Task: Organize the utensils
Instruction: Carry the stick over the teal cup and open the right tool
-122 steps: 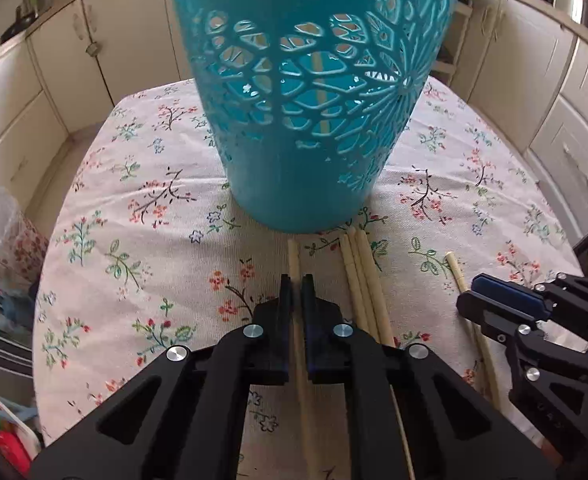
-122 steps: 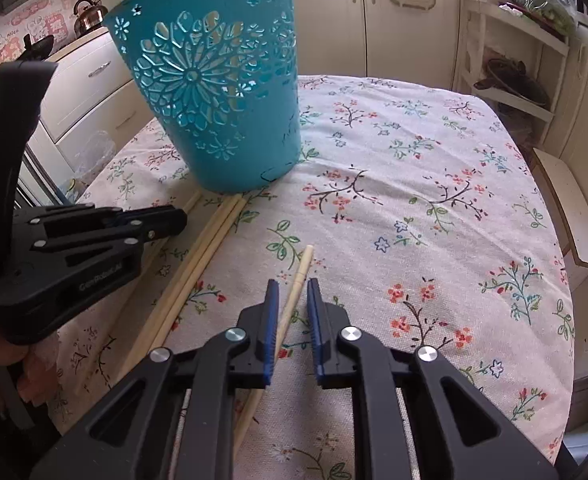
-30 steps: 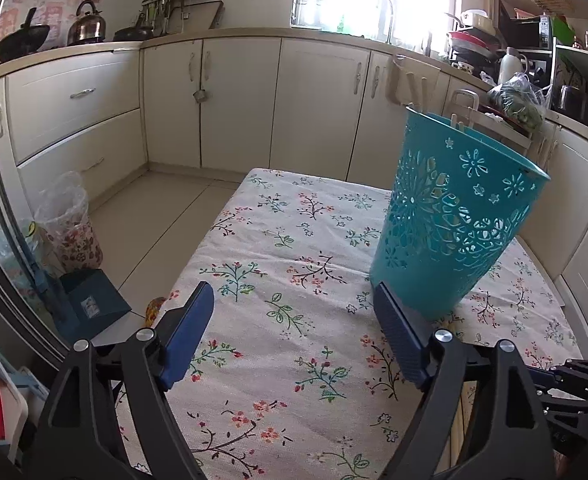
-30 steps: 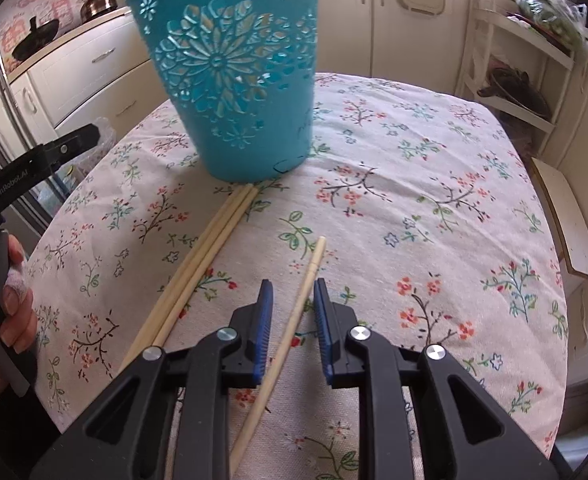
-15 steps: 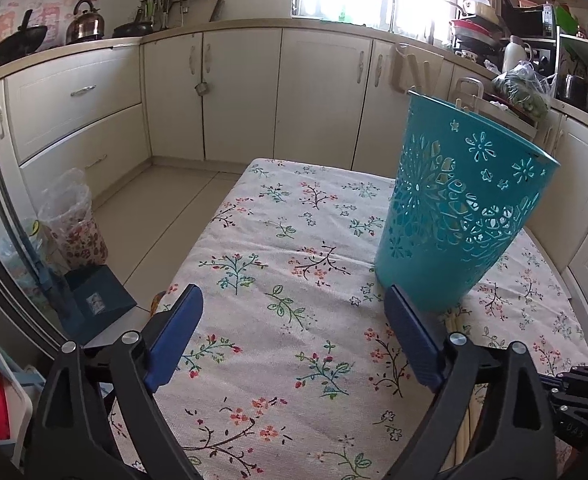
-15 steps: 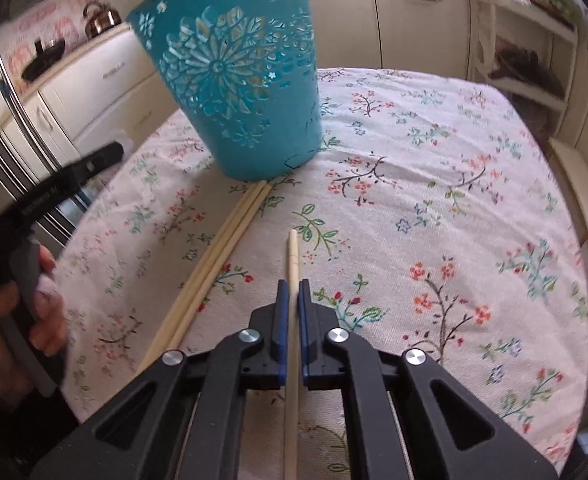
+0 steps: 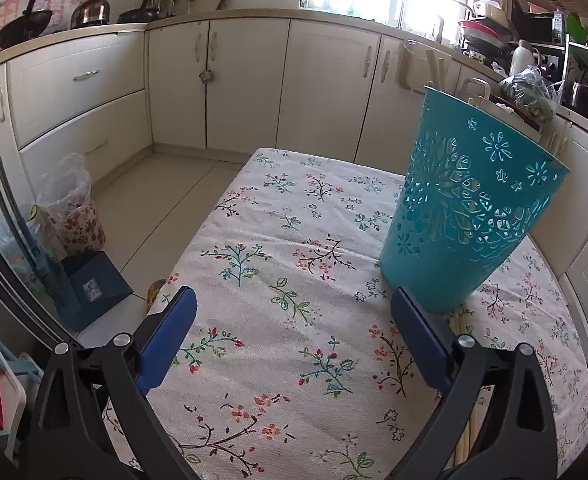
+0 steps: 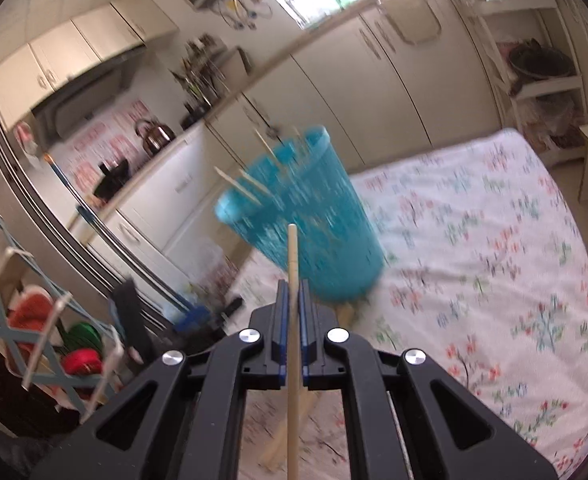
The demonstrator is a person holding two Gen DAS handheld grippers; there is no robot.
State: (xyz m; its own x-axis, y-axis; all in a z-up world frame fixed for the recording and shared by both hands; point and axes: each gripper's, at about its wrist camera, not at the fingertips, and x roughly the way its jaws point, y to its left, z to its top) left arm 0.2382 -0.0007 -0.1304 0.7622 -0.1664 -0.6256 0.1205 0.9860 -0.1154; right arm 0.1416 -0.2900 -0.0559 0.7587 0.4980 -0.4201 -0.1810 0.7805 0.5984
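A teal cut-out basket (image 7: 466, 216) stands on the flowered tablecloth (image 7: 294, 240). My left gripper (image 7: 292, 296) hovers low over the cloth to the left of the basket. Its jaws are opening wide and nothing is between them. My right gripper (image 8: 293, 292) is shut on a single wooden chopstick (image 8: 293, 256), held up off the table with its tip in front of the basket (image 8: 318, 216). Several chopsticks (image 8: 246, 186) stick out of the basket's top. More chopsticks (image 8: 282, 436) lie on the cloth below the right gripper. The right wrist view is blurred.
Cream kitchen cabinets (image 7: 214, 92) run along the far walls. On the floor left of the table are a plastic bag (image 7: 70, 208) and a blue dustpan (image 7: 94, 288). A wire rack (image 8: 34, 320) with red and green items stands at the left.
My right gripper shut on the single chopstick, lifted it off the cloth and rolled toward the basket. My left gripper stayed put while its jaws spread wider.
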